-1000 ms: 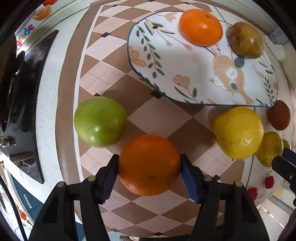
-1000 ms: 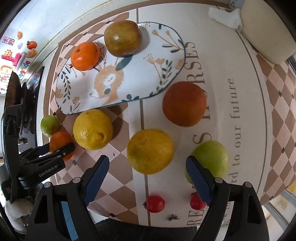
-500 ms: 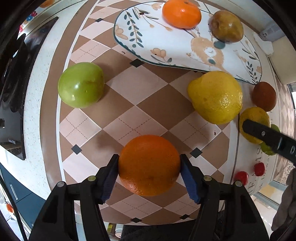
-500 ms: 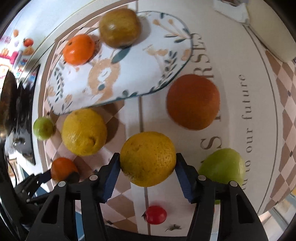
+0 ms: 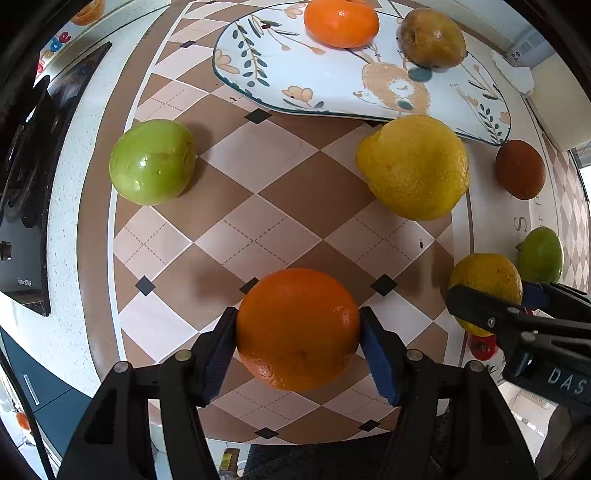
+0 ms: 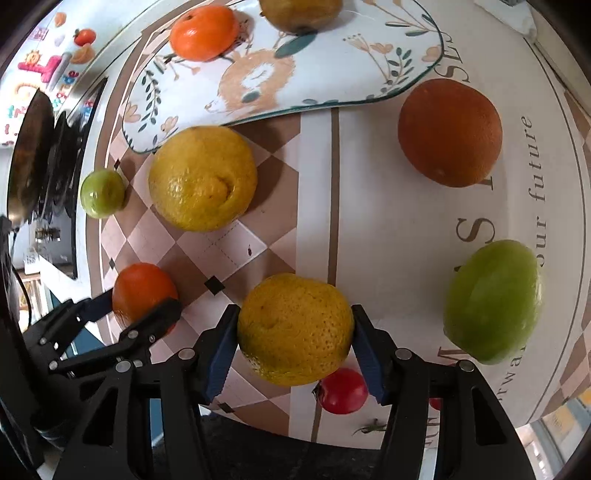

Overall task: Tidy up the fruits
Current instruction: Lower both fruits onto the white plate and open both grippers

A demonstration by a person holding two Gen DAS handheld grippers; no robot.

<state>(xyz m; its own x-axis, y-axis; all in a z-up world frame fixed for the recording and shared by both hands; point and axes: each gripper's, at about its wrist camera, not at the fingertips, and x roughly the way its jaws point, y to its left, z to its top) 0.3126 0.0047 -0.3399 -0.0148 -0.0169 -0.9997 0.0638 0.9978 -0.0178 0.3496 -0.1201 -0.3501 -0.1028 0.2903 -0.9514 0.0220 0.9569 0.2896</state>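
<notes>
the orange [image 5: 298, 328] sits squarely between the blue pads of the left gripper [image 5: 298, 343], both pads pressed against its sides, so those tongs are closed on it; whether it is lifted off the checked mat [image 5: 258, 206] cannot be told. it is near the mat's near edge, toward the front of the worktop. in the right wrist view the same orange [image 6: 142, 288] shows at the left, held in the left gripper [image 6: 140, 314].

the yellow orange [image 6: 294, 328] is clamped the same way in the right gripper [image 6: 294, 343], pads touching both flanks, above the seam where the checked mat meets the white lettered mat [image 6: 406, 221]. a red cherry tomato [image 6: 343, 391] lies just beside it toward the near edge.

beyond the left tongs, a broad stretch of checked mat lies bare between the green apple [image 5: 152, 161] at the mat's left edge and the big lemon [image 5: 413, 166], which sits against the near rim of the patterned plate [image 5: 314, 85]. the plate holds a tangerine [image 5: 341, 23] and a brownish pear [image 5: 432, 38] along its far side; its middle is bare.

on the lettered mat, a dark orange [image 6: 450, 132] lies near the plate's right corner, and a second green apple [image 6: 493, 301] lies toward the right edge, well apart from the right tongs.
</notes>
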